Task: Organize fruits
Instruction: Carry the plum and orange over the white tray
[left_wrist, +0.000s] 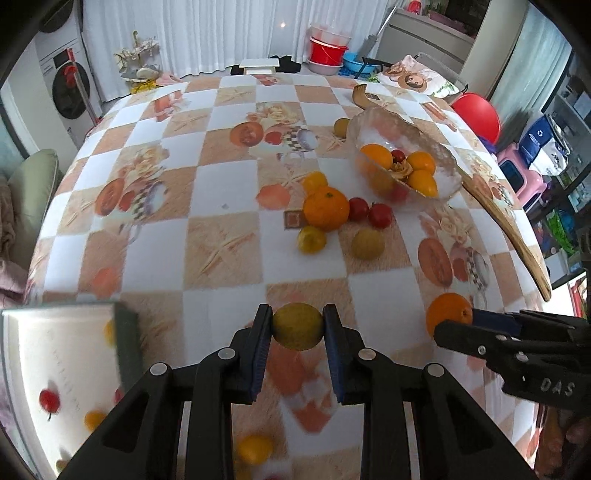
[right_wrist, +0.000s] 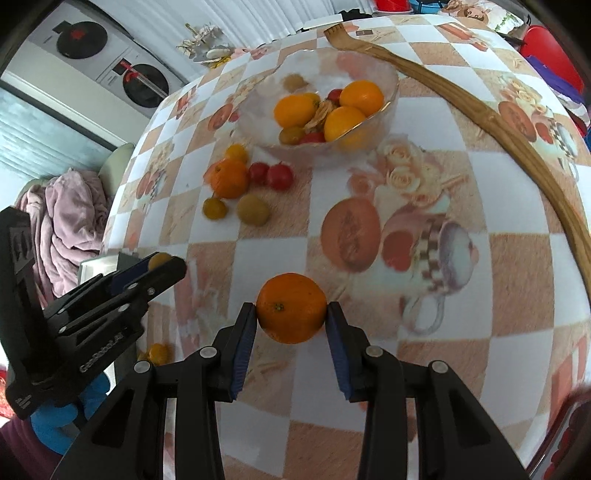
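Blue-padded left gripper (left_wrist: 297, 326) clamps a yellow-green fruit (left_wrist: 297, 326), right gripper (right_wrist: 291, 309) an orange (right_wrist: 291, 308); both round, either may slip and roll off the table (left_wrist: 229, 177).

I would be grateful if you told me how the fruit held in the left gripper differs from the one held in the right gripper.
The left gripper clamps a dull yellow-green round fruit; the right gripper clamps a bright orange tangerine. The tangerine looks bigger, spreading its fingers wider than the yellow-green fruit does. The tangerine shows a stem scar; the yellow-green fruit shows none. Both are round and held between blue pads.
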